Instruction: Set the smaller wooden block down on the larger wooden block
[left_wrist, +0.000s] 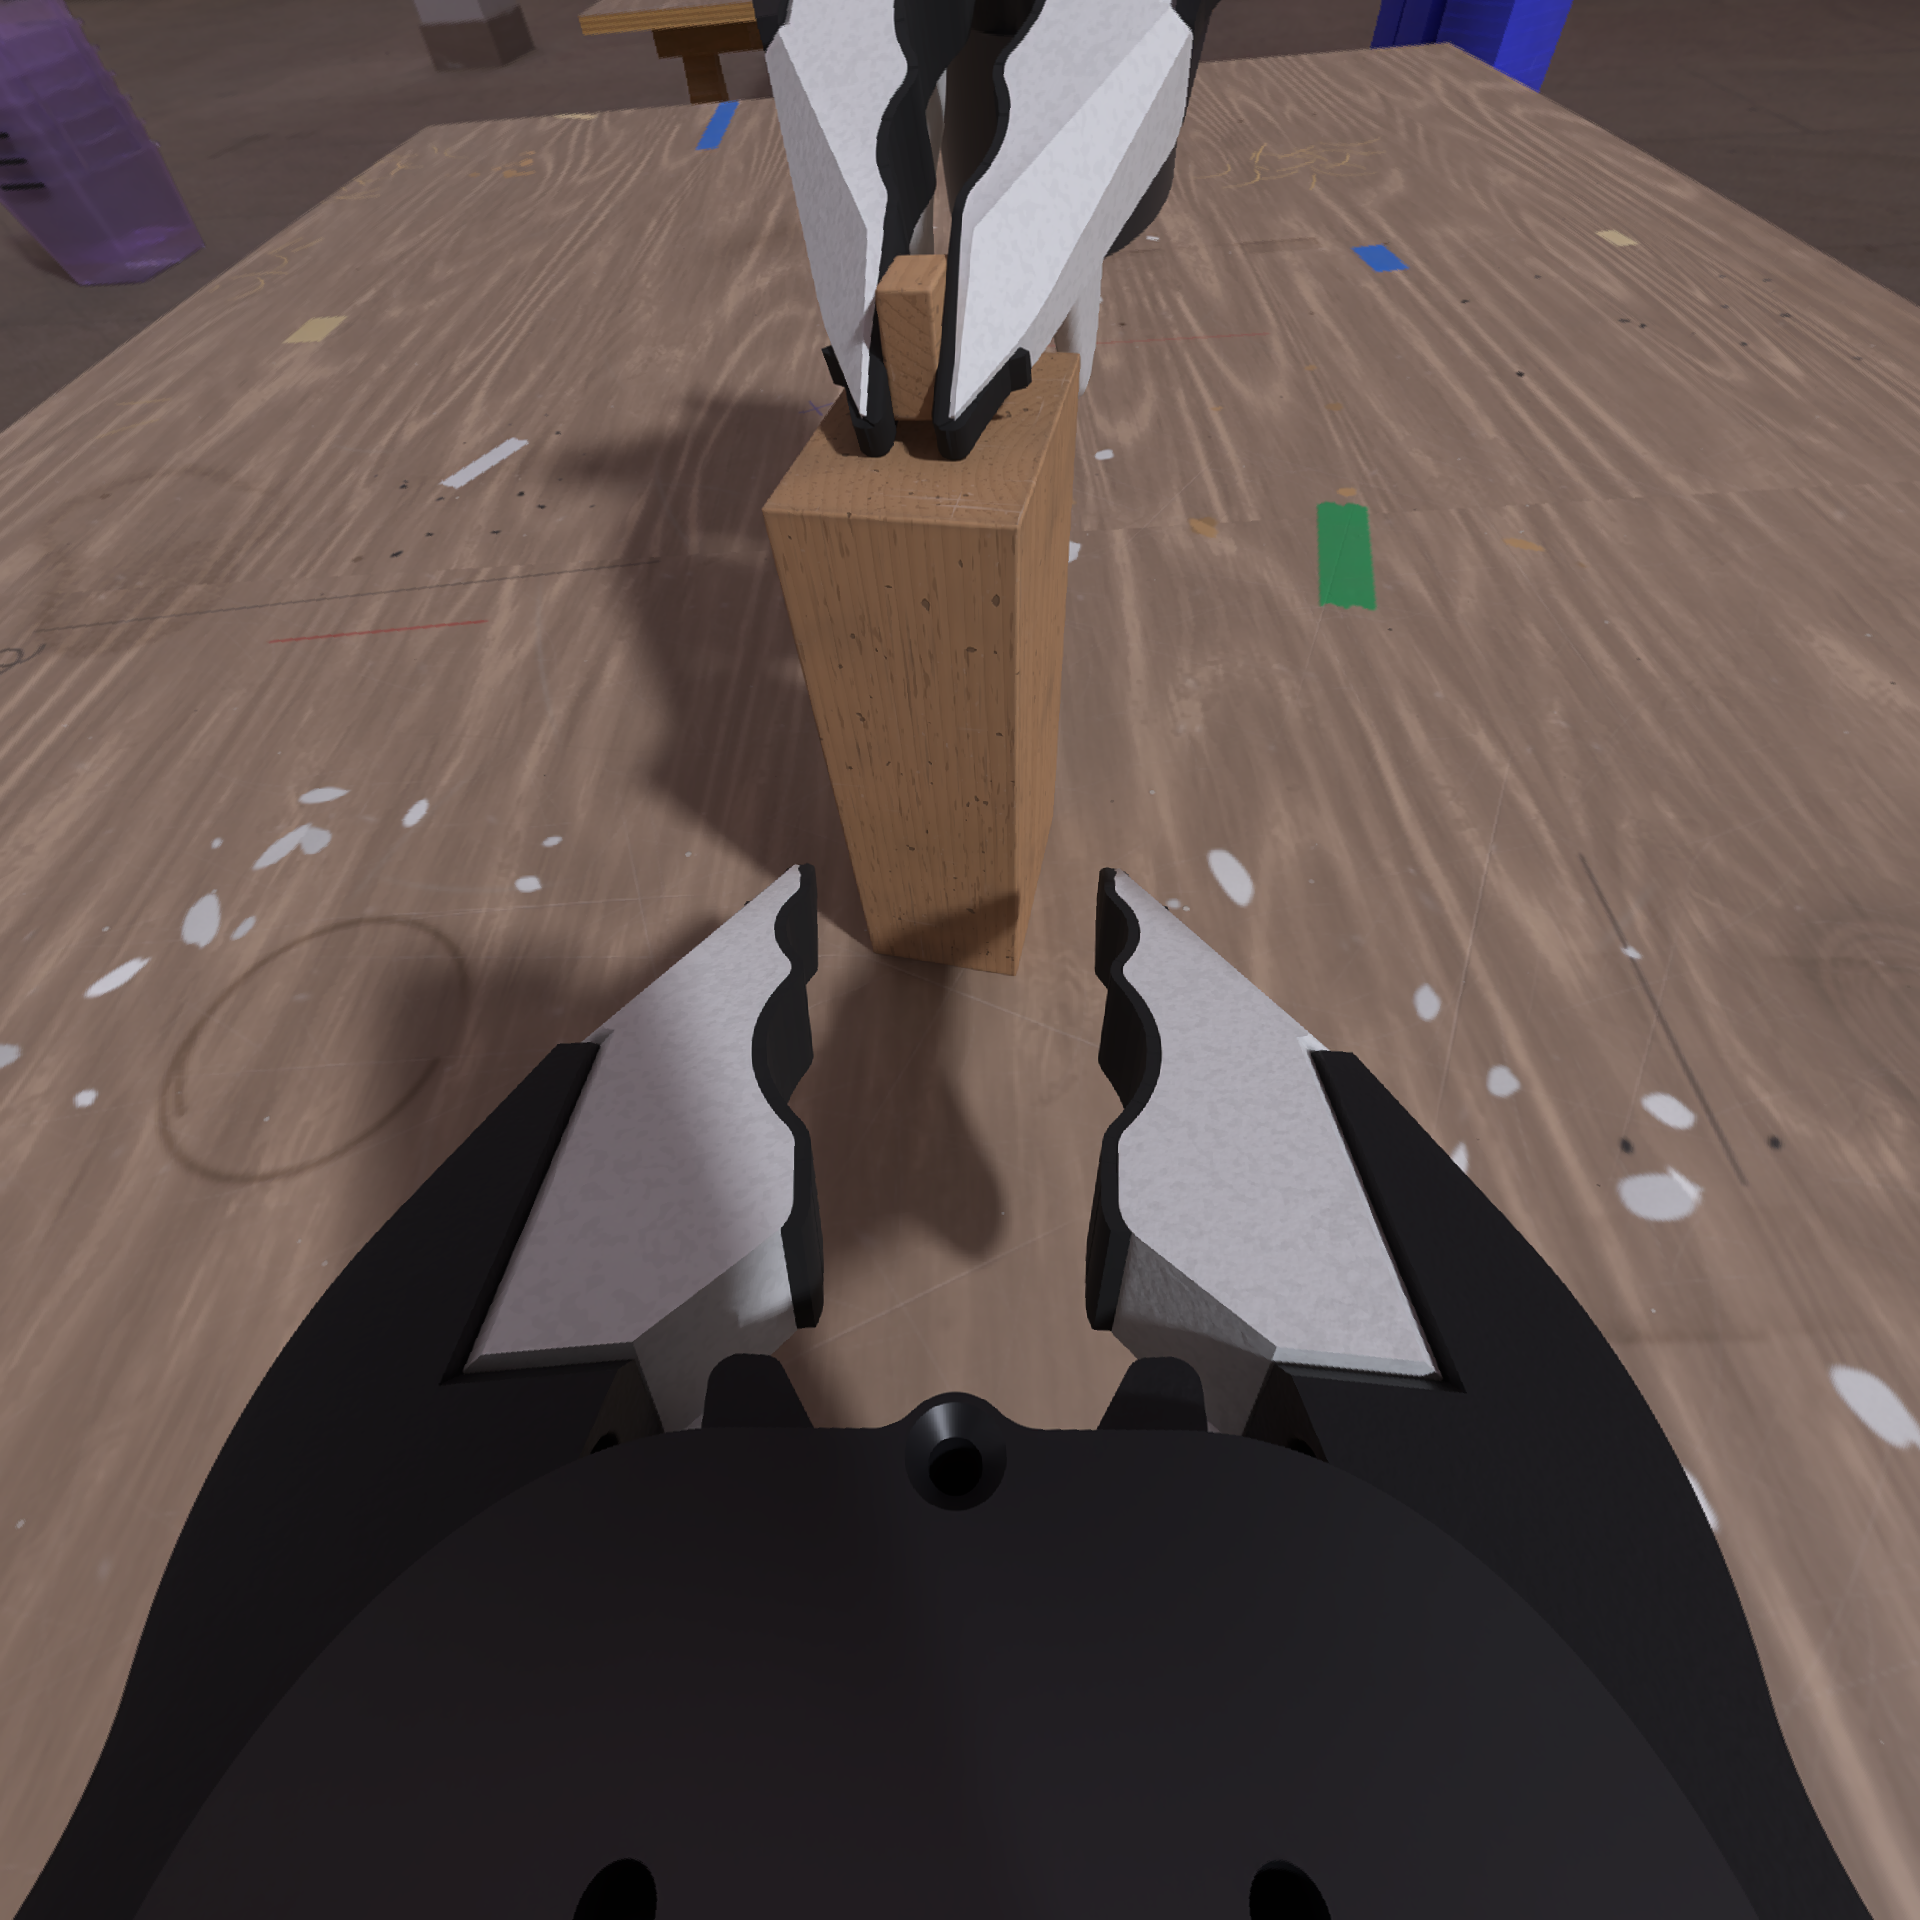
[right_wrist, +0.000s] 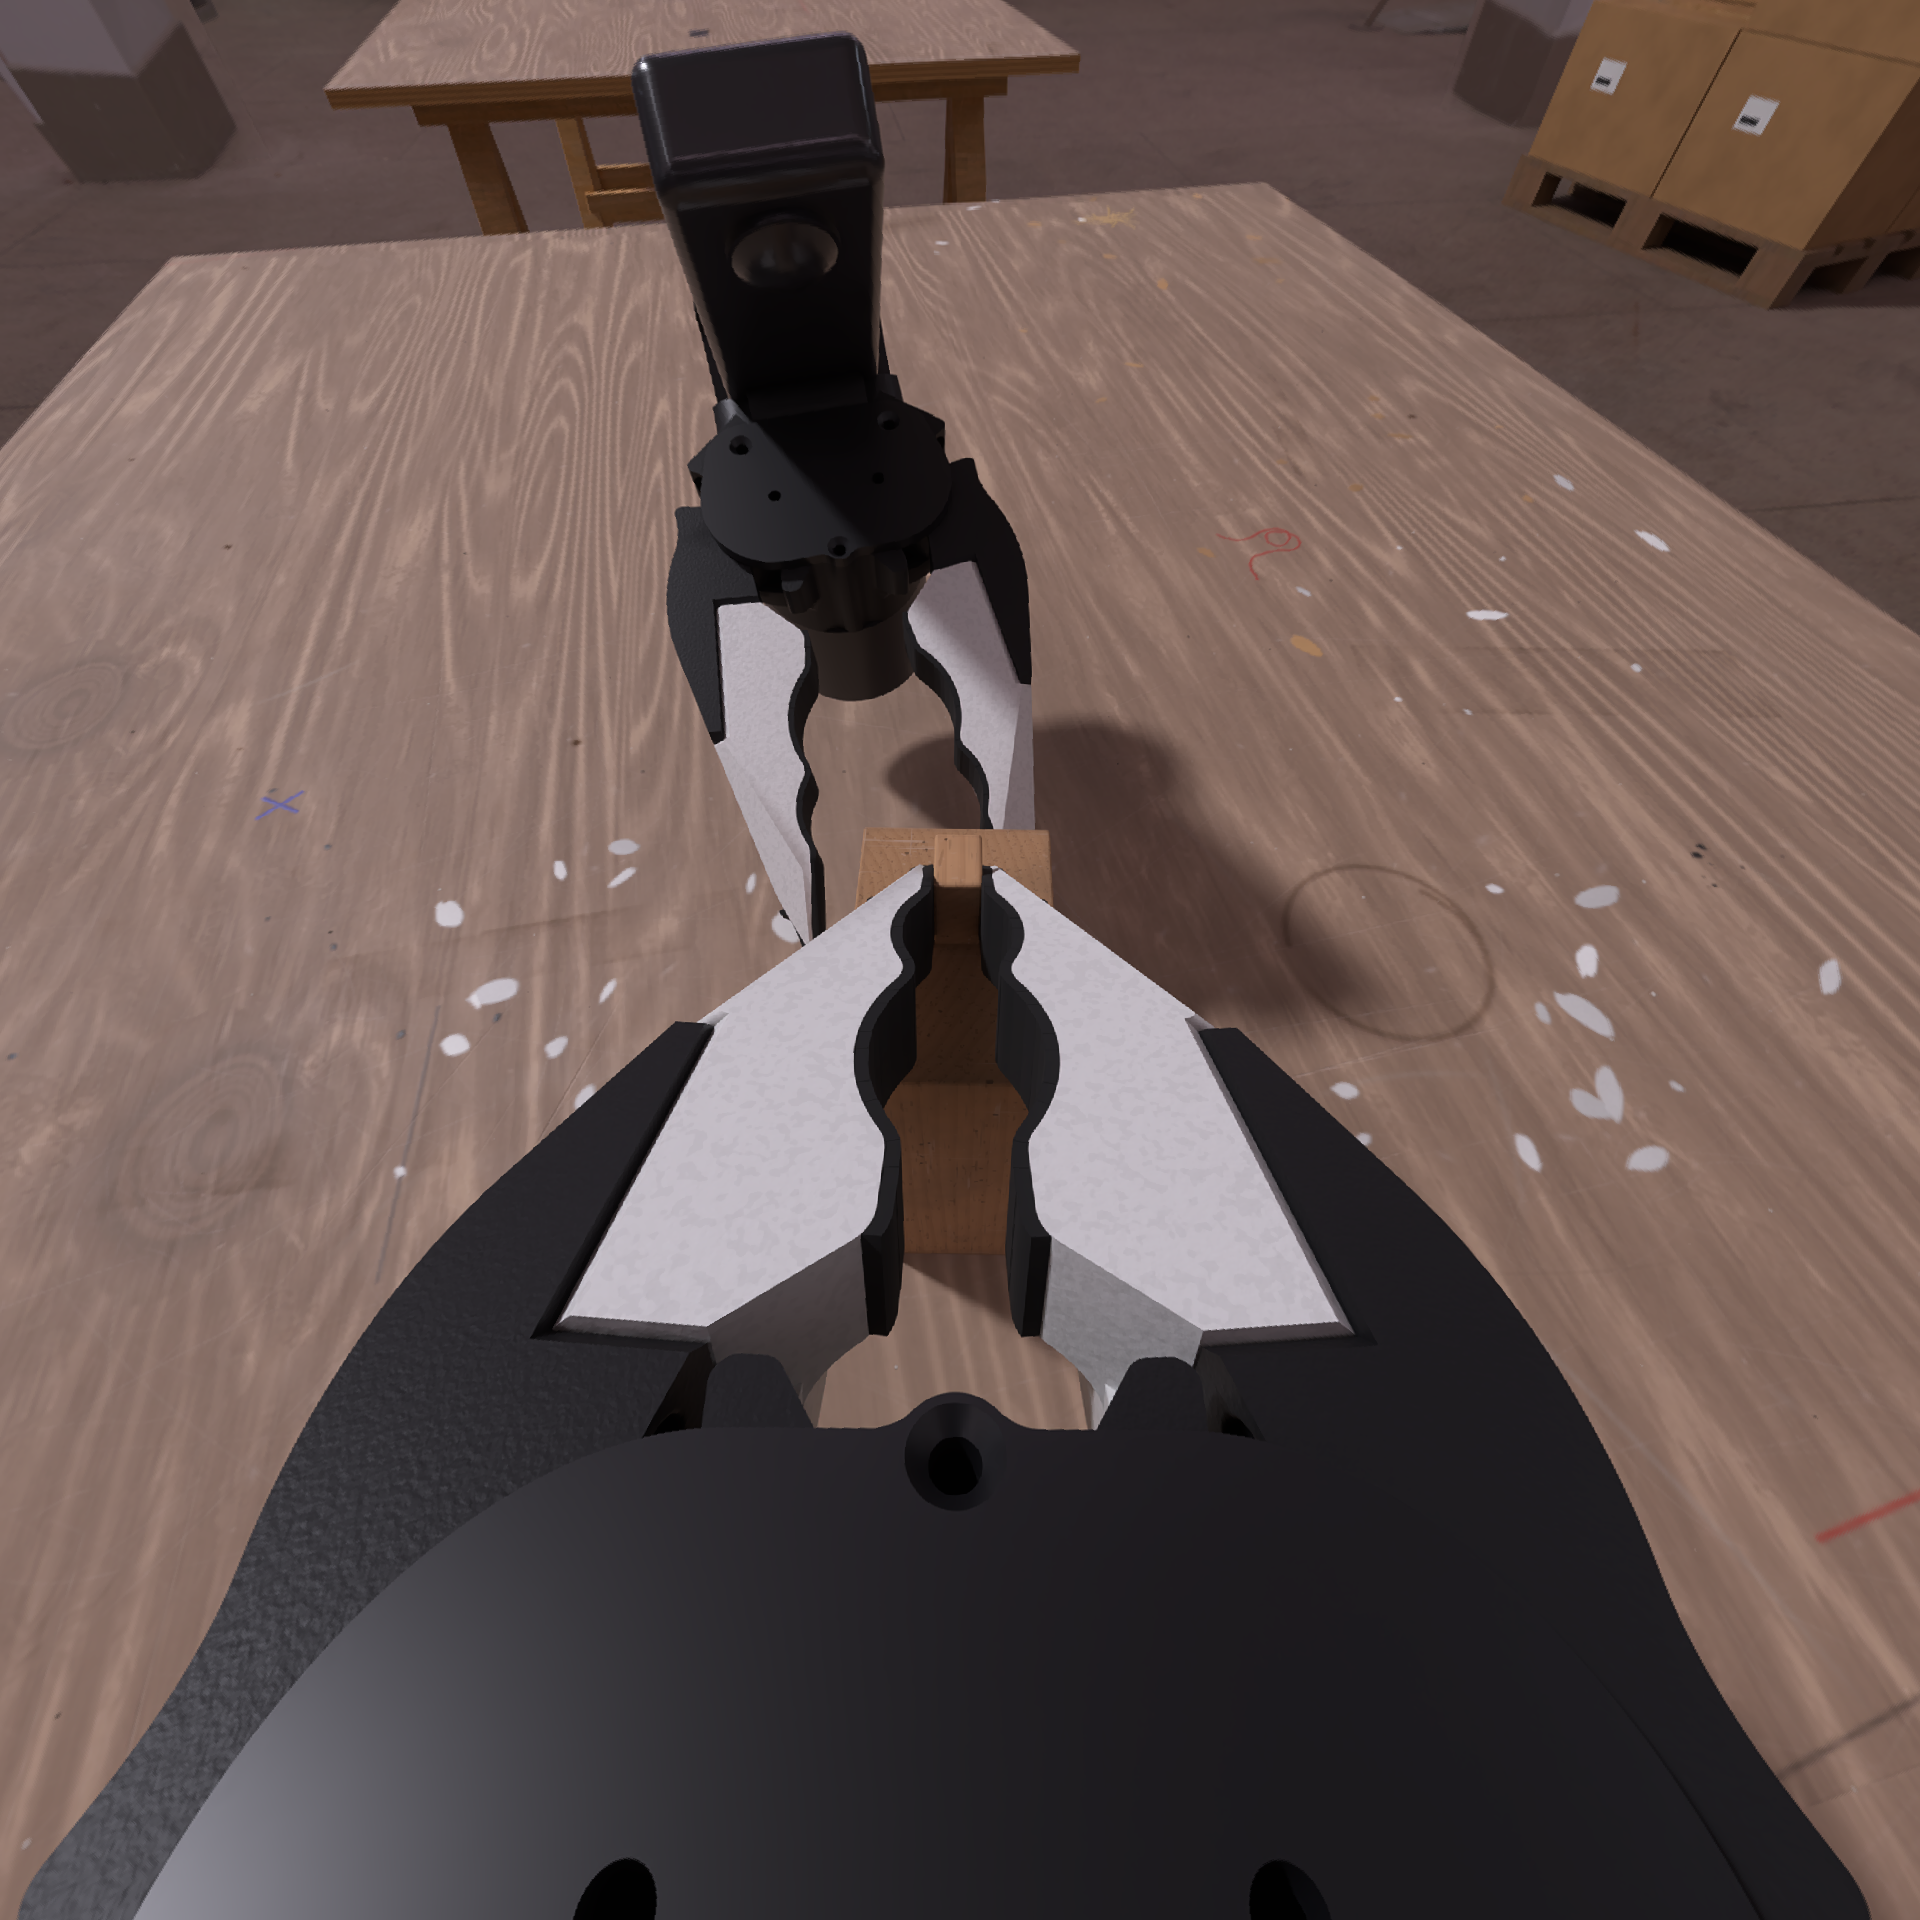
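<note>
The larger wooden block stands upright on the table, straight in front of my left gripper. That gripper is open and empty, low near the block's base. My right gripper comes down from above, shut on the smaller wooden block. It holds the block upright at the larger block's top face; I cannot tell if they touch. In the right wrist view, my right gripper pinches the smaller block over the larger block's top. The left gripper's fingers stand open beyond the larger block.
The wooden table carries paint flecks and tape marks, including a green strip. Off the table are a purple container, a blue object, a second table and cardboard boxes.
</note>
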